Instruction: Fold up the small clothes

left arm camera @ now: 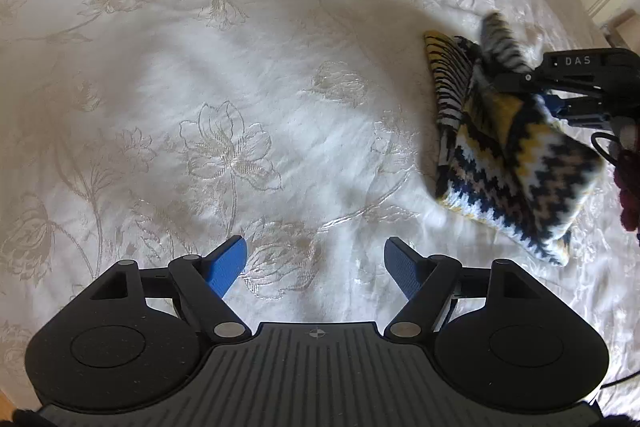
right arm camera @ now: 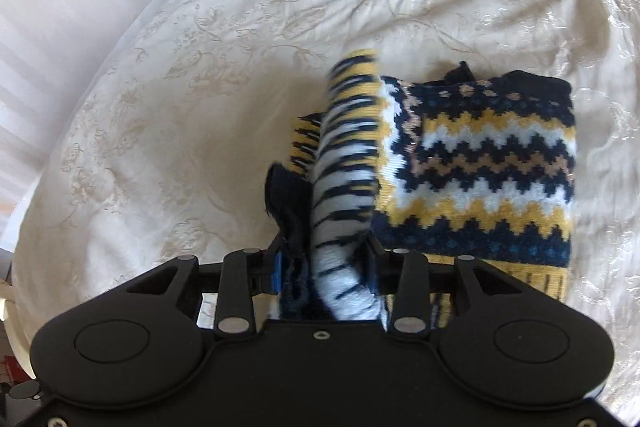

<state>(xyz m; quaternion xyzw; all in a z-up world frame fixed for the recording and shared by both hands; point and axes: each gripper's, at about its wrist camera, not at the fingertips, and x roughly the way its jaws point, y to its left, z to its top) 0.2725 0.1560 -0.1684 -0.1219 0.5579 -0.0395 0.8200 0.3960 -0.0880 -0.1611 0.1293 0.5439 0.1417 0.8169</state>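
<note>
The bedspread [left arm camera: 248,75] is satiny cloth – glossy, with raised floral embroidery. The sweater [right arm camera: 480,163] is thick matt knit, its sleeve [right arm camera: 352,155] ribbed. Each gripper body is matt black plastic – ridged in the left view – with dull metal pins.

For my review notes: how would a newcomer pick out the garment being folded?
Look at the cream floral bedspread covering the bed. Near the right gripper lies a small knitted sweater, with a striped sleeve between that gripper's jaws. Its navy, yellow and white zigzag bands are the only bold pattern there.
</note>
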